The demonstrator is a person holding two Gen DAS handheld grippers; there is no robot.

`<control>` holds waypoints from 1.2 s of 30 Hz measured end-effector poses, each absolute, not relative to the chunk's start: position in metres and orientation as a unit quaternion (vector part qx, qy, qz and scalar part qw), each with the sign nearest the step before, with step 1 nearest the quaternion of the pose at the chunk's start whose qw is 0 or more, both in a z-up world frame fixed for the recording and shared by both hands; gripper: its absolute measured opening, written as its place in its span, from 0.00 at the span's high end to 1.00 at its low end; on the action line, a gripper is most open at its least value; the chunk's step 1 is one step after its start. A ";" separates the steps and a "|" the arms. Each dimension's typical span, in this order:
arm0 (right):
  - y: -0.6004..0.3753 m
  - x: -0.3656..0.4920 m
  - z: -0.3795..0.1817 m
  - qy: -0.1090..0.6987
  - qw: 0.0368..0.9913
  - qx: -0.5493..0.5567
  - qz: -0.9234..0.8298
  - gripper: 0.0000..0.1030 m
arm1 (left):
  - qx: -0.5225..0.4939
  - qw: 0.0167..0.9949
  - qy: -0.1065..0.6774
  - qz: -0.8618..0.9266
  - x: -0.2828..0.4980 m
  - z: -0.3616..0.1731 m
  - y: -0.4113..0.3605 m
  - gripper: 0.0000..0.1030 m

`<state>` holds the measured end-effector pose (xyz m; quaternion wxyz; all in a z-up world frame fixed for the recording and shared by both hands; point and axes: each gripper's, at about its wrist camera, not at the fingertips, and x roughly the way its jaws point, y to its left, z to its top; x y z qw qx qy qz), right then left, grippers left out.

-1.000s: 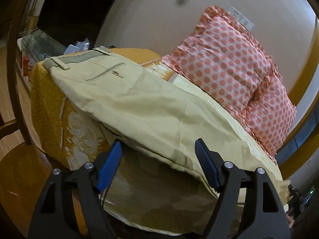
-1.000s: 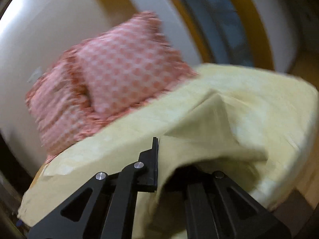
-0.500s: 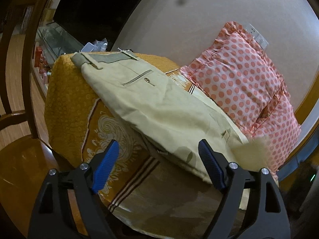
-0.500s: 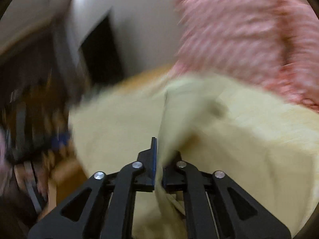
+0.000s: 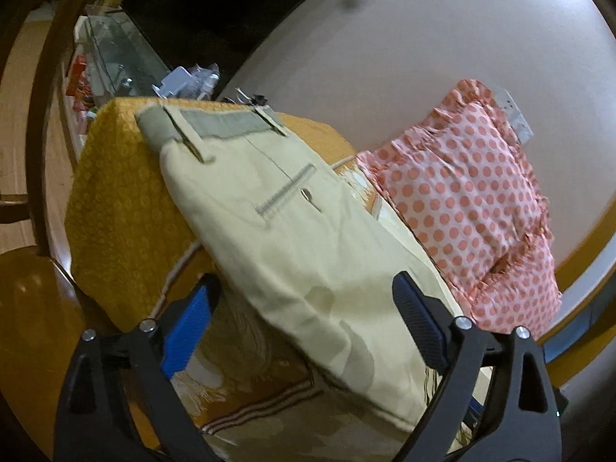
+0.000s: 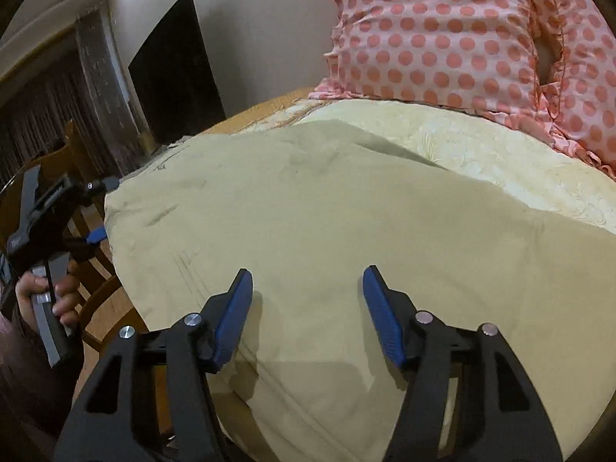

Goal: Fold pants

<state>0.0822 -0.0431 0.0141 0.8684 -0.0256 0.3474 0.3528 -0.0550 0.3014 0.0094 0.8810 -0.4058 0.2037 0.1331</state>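
Beige pants [image 5: 292, 238] lie folded lengthwise on the bed, waistband at the far end and a back pocket facing up. They fill the middle of the right wrist view [image 6: 308, 231] as a smooth folded layer. My left gripper [image 5: 304, 312] is open and empty just above the pants' near end. My right gripper [image 6: 306, 296] is open and empty, hovering over the folded cloth. The left gripper, held in a hand, also shows at the left edge of the right wrist view [image 6: 92, 211].
An orange patterned bedspread [image 5: 119, 200] covers the bed. Two pink polka-dot pillows [image 5: 473, 208] lean on the wall behind the pants, also seen in the right wrist view [image 6: 462, 38]. A wooden chair [image 5: 30, 308] stands beside the bed. A glass cabinet [image 5: 111, 57] stands beyond.
My right gripper carried a pant leg over, then opened and let it go onto the pants. My left gripper stayed open and drew back as the pants settled folded.
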 end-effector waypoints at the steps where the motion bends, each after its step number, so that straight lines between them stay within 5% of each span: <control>1: -0.044 0.085 0.013 0.348 0.867 -0.021 0.356 0.37 | -0.403 0.882 0.202 0.140 -0.055 0.012 0.302 0.14; 15: -0.054 0.094 0.011 0.332 0.859 -0.001 0.390 0.25 | -0.355 0.888 0.218 0.194 -0.026 0.026 0.307 0.19; 19: -0.058 0.094 0.011 0.332 0.856 0.009 0.396 0.24 | -0.369 0.876 0.222 0.217 -0.026 0.026 0.314 0.90; 25: -0.084 0.097 0.018 0.338 0.843 0.059 0.414 0.24 | -0.234 0.920 0.227 0.216 -0.008 0.075 0.276 0.93; 31: -0.181 0.098 0.035 0.296 0.871 0.163 0.358 0.21 | -0.035 0.980 0.191 0.046 0.024 0.145 0.128 0.94; 36: -0.290 0.104 0.033 0.280 0.877 0.288 0.262 0.21 | 0.076 0.957 0.224 -0.170 0.025 0.118 -0.006 0.93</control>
